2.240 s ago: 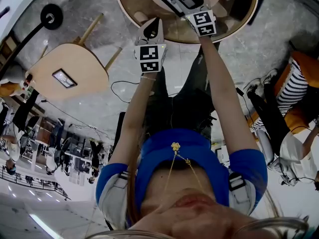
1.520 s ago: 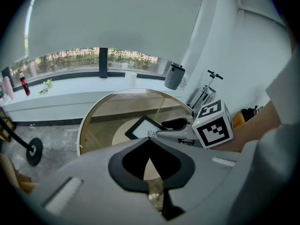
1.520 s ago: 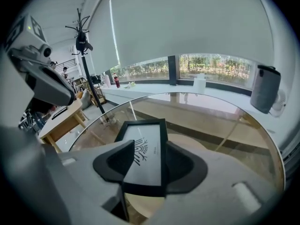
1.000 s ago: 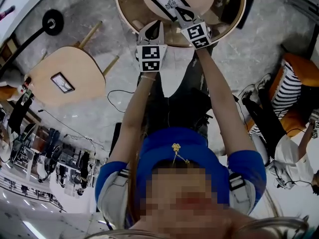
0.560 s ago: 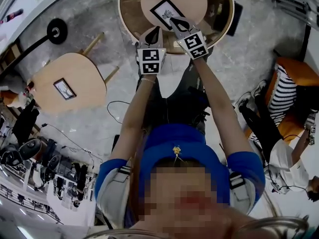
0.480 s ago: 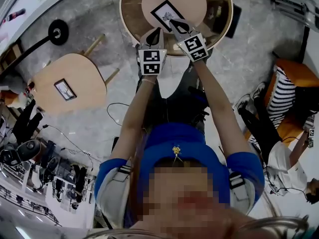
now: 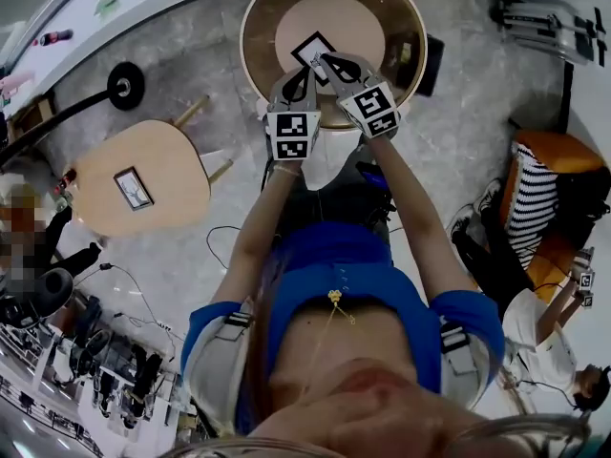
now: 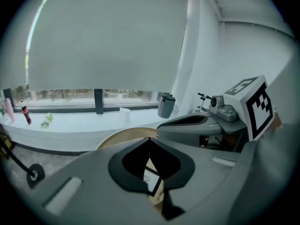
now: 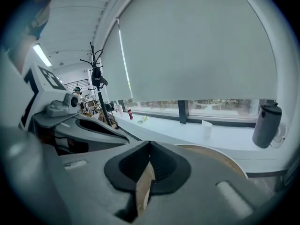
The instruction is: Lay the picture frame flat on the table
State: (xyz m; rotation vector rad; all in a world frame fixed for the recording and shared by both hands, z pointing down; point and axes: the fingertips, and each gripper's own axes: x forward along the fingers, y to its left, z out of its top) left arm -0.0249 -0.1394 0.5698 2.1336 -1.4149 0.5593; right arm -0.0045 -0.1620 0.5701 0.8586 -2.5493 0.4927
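Note:
The black picture frame [image 7: 307, 46] with a white picture lies flat on the light top of the round table [image 7: 355, 22]. Both grippers hang above its near edge, side by side and apart from it. My left gripper [image 7: 305, 69] is shut, its tips meeting with nothing between them [image 8: 150, 138]; through its opening a corner of the picture frame [image 8: 151, 181] shows below. My right gripper [image 7: 322, 59] is also shut and holds nothing [image 9: 150, 144]; only tan table top [image 9: 144, 184] shows through its opening.
A second small table [image 7: 105, 184] with another frame [image 7: 134, 189] stands to the left, and a lamp base [image 7: 124, 86] behind it. A seated person in a striped top [image 7: 535, 198] is at the right. A cable [image 7: 224, 237] lies on the floor. A sill with a bottle [image 8: 24, 112] runs beyond the round table.
Both grippers have risen together, away from the table top, and stay shut. The picture frame stays lying flat where it was.

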